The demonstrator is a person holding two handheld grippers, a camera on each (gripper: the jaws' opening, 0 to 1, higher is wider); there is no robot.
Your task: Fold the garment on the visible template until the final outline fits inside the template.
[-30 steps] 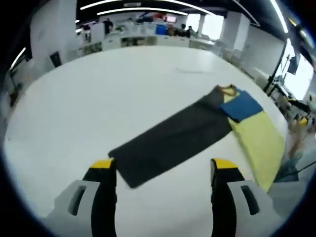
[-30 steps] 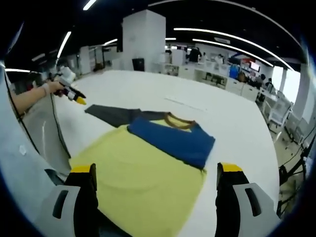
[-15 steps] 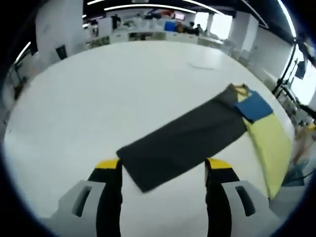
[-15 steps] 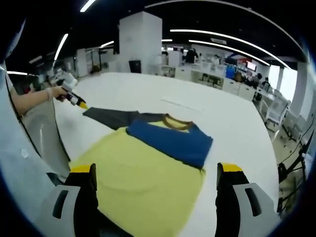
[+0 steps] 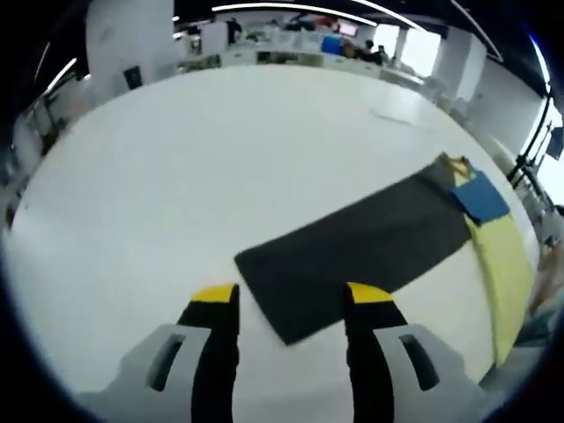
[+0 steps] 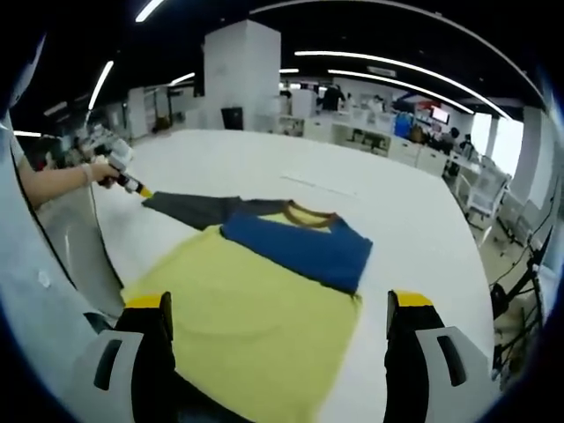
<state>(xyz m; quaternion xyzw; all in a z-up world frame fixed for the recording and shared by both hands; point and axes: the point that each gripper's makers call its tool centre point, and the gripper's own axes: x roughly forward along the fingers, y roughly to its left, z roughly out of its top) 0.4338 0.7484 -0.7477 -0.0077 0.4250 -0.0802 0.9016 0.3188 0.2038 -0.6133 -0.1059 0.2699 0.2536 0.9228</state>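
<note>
My left claw (image 5: 291,304) has closed in on the dark sleeve (image 5: 352,256) end, jaws narrower but gripping nothing. Right claw (image 6: 273,313) hangs wide over the yellow garment (image 6: 256,308), flat on the counter (image 5: 176,159). First fold looks imminent.

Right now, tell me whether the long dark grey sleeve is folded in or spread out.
Spread out: the long dark grey sleeve lies flat, extended away from the yellow shirt body across the white table.
</note>
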